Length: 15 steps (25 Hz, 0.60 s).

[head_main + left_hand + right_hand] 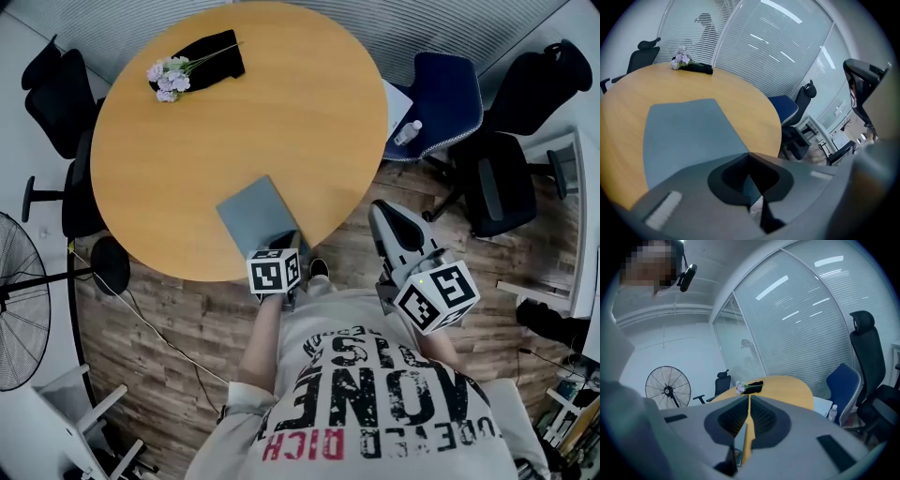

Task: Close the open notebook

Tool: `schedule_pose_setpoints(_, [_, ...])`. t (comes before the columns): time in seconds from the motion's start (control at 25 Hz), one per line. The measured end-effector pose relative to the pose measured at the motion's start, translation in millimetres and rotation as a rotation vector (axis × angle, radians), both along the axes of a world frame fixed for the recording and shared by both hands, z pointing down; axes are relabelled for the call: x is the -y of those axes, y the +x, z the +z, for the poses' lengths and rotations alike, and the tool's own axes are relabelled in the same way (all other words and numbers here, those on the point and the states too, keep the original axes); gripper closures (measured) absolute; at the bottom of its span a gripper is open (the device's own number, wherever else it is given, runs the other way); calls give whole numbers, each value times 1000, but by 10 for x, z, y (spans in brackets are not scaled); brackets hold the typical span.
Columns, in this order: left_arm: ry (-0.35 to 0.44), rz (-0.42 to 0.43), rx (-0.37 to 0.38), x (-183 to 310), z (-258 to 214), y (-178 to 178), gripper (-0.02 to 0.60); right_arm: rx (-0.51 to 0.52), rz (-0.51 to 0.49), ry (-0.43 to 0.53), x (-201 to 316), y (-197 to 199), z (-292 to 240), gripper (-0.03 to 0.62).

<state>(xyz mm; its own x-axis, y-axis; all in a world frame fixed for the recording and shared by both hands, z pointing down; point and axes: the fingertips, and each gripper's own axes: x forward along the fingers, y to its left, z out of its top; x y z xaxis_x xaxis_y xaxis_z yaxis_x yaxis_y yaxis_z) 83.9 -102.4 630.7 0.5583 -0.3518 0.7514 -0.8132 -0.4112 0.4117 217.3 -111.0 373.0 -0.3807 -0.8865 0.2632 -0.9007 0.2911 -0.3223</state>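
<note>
A person wears a pale grey short-sleeved T-shirt [375,403] printed with big black block letters and a row of red ones. The left gripper [289,242] and right gripper [382,214] are smooth grey plastic with dark ribbed pads [733,416]. Each carries a white cube [274,272] printed with black square markers.

What we count around one round table [141,206]
One notebook [258,214], one flower bunch [169,77], one bottle [408,132], one fan [19,309], one blue chair [450,94], two grippers, left [289,240] and right [379,212].
</note>
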Motion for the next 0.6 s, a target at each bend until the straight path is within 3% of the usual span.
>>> schedule_pose_setpoints(0.2, [44,2,28,-24,-15,-1,571,-5,7,4,-56,8,-7,574])
schedule_pose_setpoints(0.6, [173,-21,-30,157,-422,20,571,-5,-8,18,-75,-98,-44,574])
